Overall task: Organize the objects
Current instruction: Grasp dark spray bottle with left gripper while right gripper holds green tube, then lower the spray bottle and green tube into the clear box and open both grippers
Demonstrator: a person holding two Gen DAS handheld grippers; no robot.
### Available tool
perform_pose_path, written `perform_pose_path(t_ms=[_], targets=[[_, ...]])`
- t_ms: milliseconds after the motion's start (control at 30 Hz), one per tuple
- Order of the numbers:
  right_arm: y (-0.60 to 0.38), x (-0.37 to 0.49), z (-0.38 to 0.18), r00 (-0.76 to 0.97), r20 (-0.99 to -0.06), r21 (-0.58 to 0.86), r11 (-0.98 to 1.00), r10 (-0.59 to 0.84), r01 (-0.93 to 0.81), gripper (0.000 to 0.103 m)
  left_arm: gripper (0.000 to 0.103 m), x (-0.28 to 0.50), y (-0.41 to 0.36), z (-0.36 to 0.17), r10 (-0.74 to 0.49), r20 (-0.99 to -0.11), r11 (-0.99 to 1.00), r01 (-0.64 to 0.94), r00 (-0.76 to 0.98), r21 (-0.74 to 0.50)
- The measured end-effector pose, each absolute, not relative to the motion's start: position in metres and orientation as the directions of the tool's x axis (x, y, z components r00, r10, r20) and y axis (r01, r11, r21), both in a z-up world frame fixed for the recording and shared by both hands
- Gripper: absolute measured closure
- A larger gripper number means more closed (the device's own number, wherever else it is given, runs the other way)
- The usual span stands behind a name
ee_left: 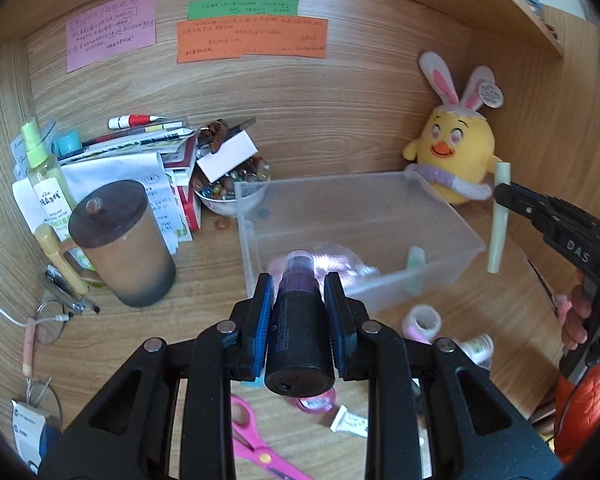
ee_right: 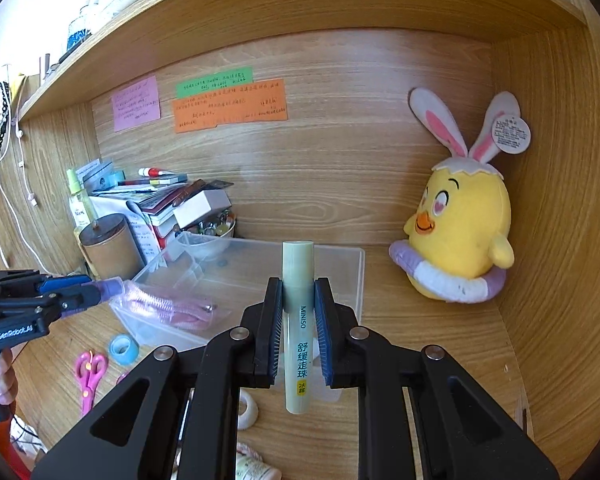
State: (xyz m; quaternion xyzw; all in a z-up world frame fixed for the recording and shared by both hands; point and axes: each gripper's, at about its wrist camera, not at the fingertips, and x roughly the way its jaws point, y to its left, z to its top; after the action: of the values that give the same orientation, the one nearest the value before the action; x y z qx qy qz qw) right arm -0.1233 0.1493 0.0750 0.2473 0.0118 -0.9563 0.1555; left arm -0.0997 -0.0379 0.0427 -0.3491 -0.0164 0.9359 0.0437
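Left claw is clenched on a dark pump bottle, gripped across the body between the blue pads, with the clear-capped nozzle end pointing forward over the near wall of the translucent storage box. Right claw is clenched on a pale green roll-on tube, held upright between its pads; in the left wrist view the tube hangs just outside the box's right wall, near the yellow chick plush. The box sits on the bench with its opening upward and holds a few small items, one of them a pinkish, blurred thing seen through the wall. Judged step: both claws are at the transfer stage, each carrying one cosmetic item toward the box. The next move calls for bringing each item fully inside the box walls, lowering it until it rests on the floor or contents, then releasing; the tube needs a shift leftward to clear the wall first. Loose items remain on the bench near the box: tape rolls, pink scissors and a small white tube. A lidded brown mug and a stack of papers stand to the left, well apart.
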Motion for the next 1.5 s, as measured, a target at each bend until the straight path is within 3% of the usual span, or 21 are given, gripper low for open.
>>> perform_pose_path(t_ms=[500,967,1133,1367,1500], targets=[[0.128,-0.164,0.078,-0.817,-0.504,0.004,-0.947,-0.279,0.321,0.089,0.078,-0.176,-0.019,0.014,0.163,-0.761,-0.986,-0.128,-0.628,-0.106],[0.088,-0.208,0.015,-0.662,-0.681,-0.008,-0.902,-0.312,0.433,0.089,0.076,-0.204,-0.005,-0.004,0.194,-0.800,-0.980,-0.152,-0.568,-0.129],[0.080,-0.213,0.003,-0.606,-0.721,0.014,-0.882,-0.336,0.472,0.088,0.056,-0.200,-0.012,-0.002,0.212,-0.789,-0.977,-0.148,-0.576,-0.154],[0.075,-0.209,0.004,-0.574,-0.739,0.022,-0.865,-0.351,0.501,0.086,0.039,-0.177,-0.017,0.017,0.164,-0.740,-0.986,-0.132,-0.652,-0.102],[0.078,-0.200,0.012,-0.596,-0.724,0.015,-0.871,-0.348,0.490,0.069,0.028,-0.157,-0.018,0.030,0.089,-0.685,-0.995,-0.090,-0.723,-0.034]])
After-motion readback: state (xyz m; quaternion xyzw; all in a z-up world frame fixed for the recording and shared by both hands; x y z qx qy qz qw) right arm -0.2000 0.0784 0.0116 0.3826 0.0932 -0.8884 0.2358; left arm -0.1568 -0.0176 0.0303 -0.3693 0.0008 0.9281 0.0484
